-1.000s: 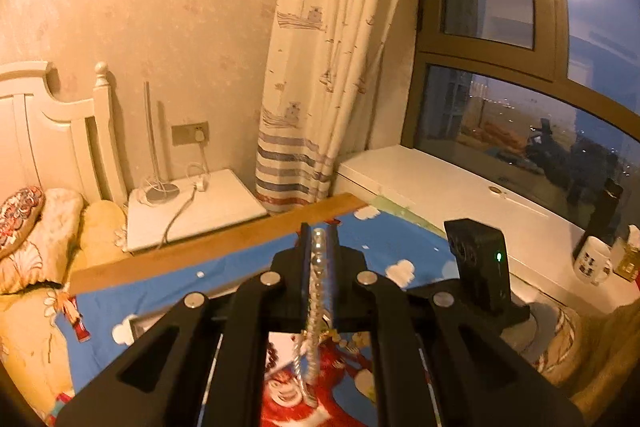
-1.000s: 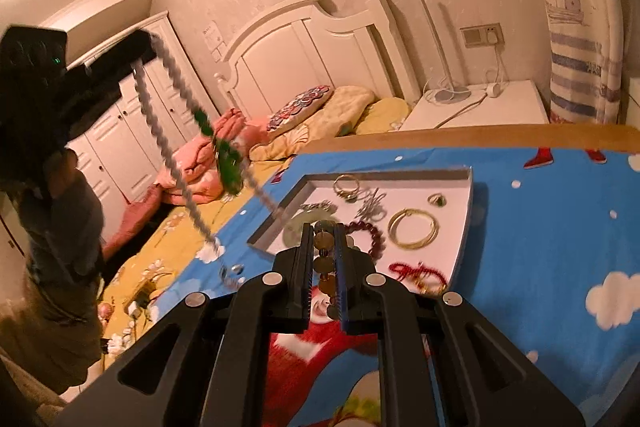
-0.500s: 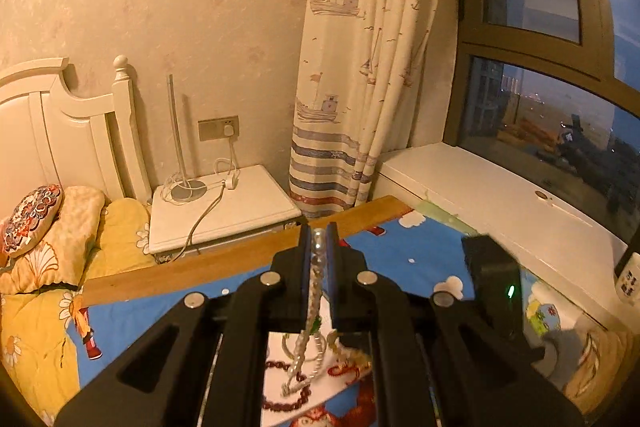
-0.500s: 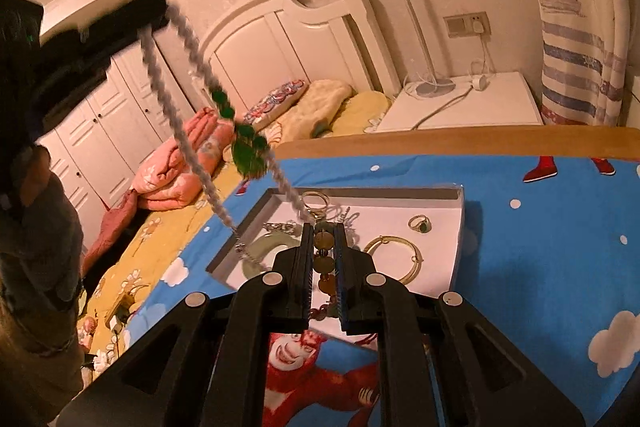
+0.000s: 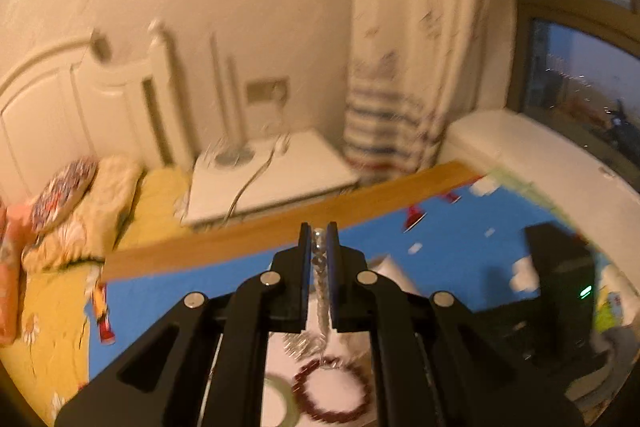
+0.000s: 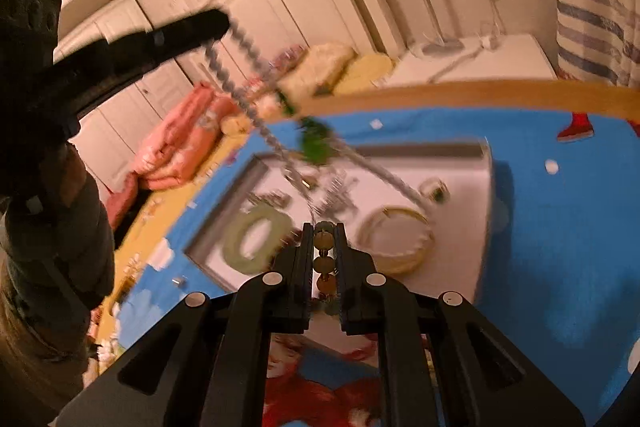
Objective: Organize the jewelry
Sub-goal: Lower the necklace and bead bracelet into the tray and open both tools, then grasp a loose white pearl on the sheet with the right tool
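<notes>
My left gripper (image 5: 319, 231) is shut on a silver bead necklace (image 5: 320, 291). In the right wrist view it (image 6: 218, 23) holds the necklace (image 6: 248, 107) up at the left, and a green pendant (image 6: 314, 143) dangles over the white tray (image 6: 460, 151). The necklace's lower end reaches into the tray. My right gripper (image 6: 324, 227) is shut on a string of brown round beads (image 6: 324, 263) above the tray's near edge. The tray holds a pale green bangle (image 6: 256, 239), a gold bangle (image 6: 396, 239), a ring (image 6: 436, 189) and a dark red bead bracelet (image 5: 332, 395).
The tray lies on a blue cartoon cloth (image 6: 560, 247) over a table with a wooden far edge (image 5: 280, 231). A bed with pillows (image 5: 68, 195) and a white nightstand (image 5: 272, 183) stand behind. A black device with a green light (image 5: 560, 291) sits at the right.
My left gripper has swung down and leftward with the necklace, so the pendant and chain now hang lower over the tray. My right gripper has moved closer to the tray.
</notes>
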Demonstrator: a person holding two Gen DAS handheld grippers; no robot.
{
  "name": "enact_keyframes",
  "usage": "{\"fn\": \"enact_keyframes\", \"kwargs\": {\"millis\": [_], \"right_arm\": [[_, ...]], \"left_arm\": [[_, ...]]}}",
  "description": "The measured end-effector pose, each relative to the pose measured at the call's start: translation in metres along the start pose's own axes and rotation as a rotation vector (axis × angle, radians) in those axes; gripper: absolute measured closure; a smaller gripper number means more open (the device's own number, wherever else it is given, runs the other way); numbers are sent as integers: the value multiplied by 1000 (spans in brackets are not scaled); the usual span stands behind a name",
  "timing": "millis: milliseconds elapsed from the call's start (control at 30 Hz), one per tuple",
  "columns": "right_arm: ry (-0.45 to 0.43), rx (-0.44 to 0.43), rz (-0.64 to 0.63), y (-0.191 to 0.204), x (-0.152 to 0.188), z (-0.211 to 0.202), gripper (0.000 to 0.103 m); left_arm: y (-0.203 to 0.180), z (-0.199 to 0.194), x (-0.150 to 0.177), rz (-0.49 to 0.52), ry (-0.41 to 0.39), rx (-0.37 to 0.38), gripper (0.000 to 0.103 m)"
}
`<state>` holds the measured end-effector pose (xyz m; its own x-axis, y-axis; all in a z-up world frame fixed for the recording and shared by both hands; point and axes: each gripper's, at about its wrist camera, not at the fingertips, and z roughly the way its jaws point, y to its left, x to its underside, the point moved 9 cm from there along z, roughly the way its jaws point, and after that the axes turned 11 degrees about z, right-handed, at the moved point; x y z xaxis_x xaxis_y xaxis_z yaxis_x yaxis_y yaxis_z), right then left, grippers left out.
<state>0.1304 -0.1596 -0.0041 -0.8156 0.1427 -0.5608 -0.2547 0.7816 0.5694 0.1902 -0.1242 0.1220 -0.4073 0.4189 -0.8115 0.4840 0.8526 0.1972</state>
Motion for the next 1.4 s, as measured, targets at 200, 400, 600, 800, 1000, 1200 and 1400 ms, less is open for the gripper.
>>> {"fn": "enact_keyframes", "kwargs": {"millis": [200,400,600,800,1000,1200,1400], "right_arm": [[15,52,11,-18,9,8,91],[-5,80,8,-24,2,4,91],[-46,162,-10,-27,-9,-6,18],[-156,110,-34,-7,-27,-43,19],[-221,124,-52,5,-27,-71,16],[-285,183,-63,15,-4,-87,15],[-232,153,-57,27,27,-73,15]], "left_arm": [[31,18,46,-50,75,-17,96],[48,11,77,-80,97,-39,96],[73,3,108,-99,148,-155,10],[103,-33,120,-156,81,-274,4],[120,-85,137,-148,59,-425,3],[127,-143,185,-208,68,-508,3],[127,-171,247,-277,131,-514,3]]}}
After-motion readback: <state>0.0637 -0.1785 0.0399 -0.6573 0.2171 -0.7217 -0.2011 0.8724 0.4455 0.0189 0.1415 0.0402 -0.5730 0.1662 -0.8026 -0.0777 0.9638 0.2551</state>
